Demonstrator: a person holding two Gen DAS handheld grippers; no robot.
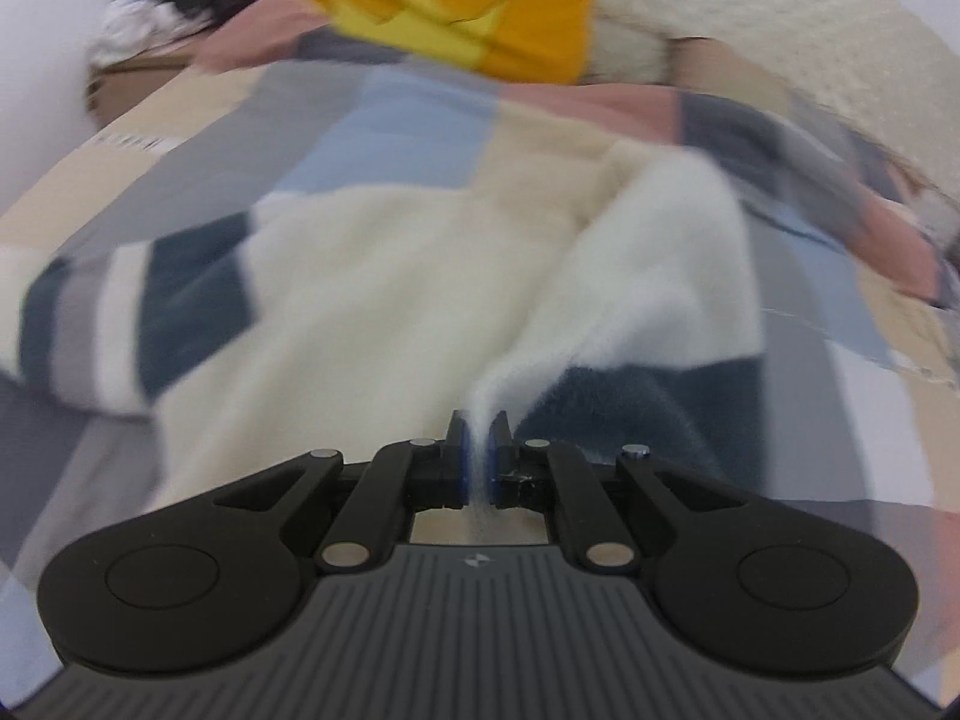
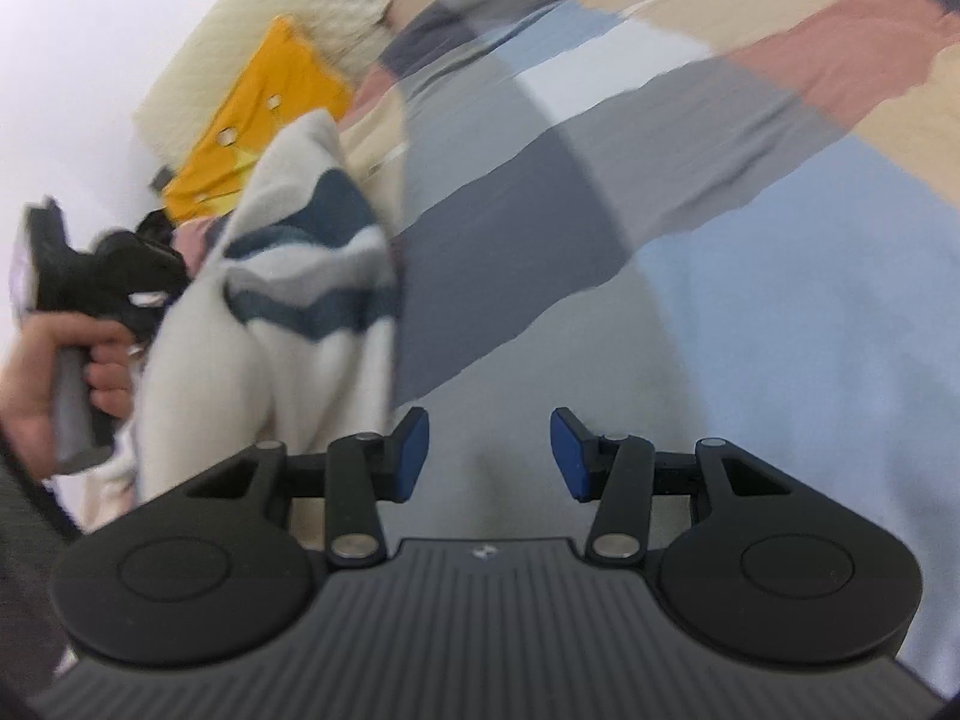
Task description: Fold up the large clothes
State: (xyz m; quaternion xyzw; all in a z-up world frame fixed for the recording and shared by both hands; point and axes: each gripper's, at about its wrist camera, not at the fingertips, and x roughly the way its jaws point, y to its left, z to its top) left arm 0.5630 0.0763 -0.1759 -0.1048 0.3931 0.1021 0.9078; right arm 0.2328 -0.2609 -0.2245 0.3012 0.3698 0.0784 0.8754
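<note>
A cream fleece garment with dark blue and grey stripes lies spread on the patchwork bed cover. My left gripper is shut on a pinched fold of its cream fabric, which rises from the jaws. In the right wrist view the same garment hangs bunched at the left, lifted by the left gripper, which a hand holds at the left edge. My right gripper is open and empty above the bed cover, to the right of the garment.
The patchwork bed cover has grey, blue, pink and beige blocks. A yellow cushion with a crown and a cream knitted pillow lie at the bed's far end. A white wall runs alongside the bed.
</note>
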